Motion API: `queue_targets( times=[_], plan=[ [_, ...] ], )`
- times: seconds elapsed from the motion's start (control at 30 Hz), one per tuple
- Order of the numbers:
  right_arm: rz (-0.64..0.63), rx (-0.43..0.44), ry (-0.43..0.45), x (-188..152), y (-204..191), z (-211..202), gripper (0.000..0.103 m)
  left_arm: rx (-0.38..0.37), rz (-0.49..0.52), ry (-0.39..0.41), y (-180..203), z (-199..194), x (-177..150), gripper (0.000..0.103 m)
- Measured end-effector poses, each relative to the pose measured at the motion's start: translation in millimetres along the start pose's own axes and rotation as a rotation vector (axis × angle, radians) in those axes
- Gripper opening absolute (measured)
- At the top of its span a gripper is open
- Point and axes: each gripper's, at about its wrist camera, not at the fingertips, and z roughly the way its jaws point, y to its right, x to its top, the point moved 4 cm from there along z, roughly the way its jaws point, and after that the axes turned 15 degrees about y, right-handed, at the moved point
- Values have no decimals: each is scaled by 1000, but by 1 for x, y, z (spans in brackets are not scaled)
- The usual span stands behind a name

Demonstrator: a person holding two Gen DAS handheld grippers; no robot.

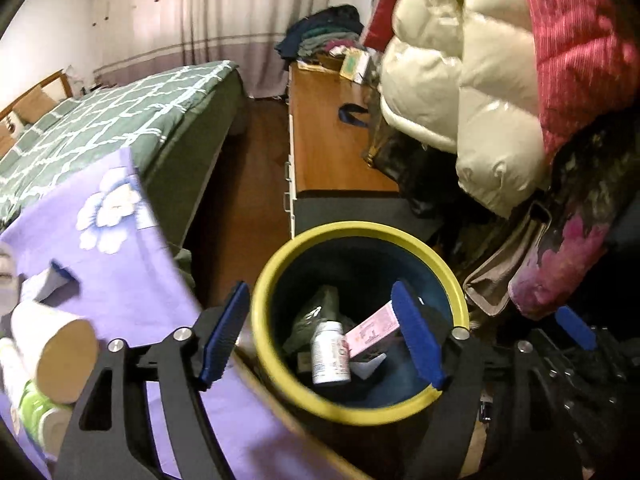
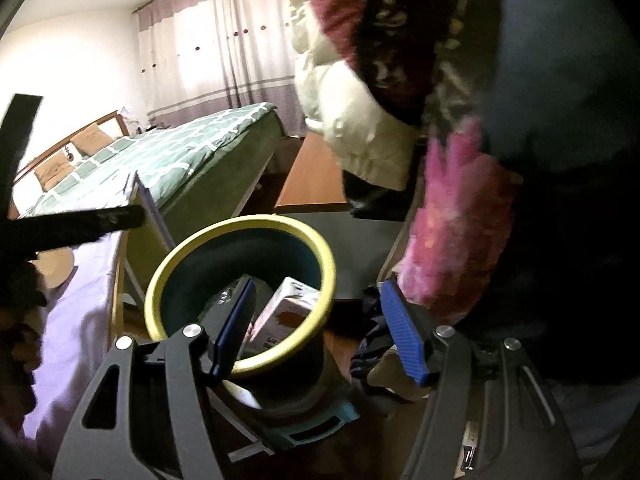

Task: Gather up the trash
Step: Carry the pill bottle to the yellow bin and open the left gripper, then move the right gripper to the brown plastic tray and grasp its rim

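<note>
The bed [image 1: 120,120] with the green checked cover fills the upper left of the left wrist view, and the table with the purple floral cloth [image 1: 132,264] runs along the lower left. The trash bin [image 1: 264,300], dark inside with a yellow rim, sits at lower centre beside the table edge. Inside it lie a white bottle [image 1: 330,354], a pink box [image 1: 374,330] and a greenish bag [image 1: 316,312]. The left gripper [image 1: 320,340] hangs over the bin mouth, its jaws spread wide with nothing between them. The right gripper [image 2: 320,326] is likewise wide apart and empty, just beside the bin rim [image 2: 180,256]. Judgement: a deposit step appears complete. On the cloth at far left remain a roll with a tan end [image 1: 60,344] and a white and green container [image 1: 28,408]; the next move calls for swinging a gripper there and closing on one.
</note>
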Motion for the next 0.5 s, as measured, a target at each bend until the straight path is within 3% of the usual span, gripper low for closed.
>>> queue_targets(
  times=[0.13,0.3,0.5],
  plan=[
    [-25,48,-18,-2,-22,5,62,44,-30,50,-39,-40,0,81],
    [-57,144,-38,-1,-67,12,62,162,-78,111,-109,-92,-3,82],
    [-128,307,-26,11,-151,13,62,401,-128,218,-208,-161,-15,86]
  ],
)
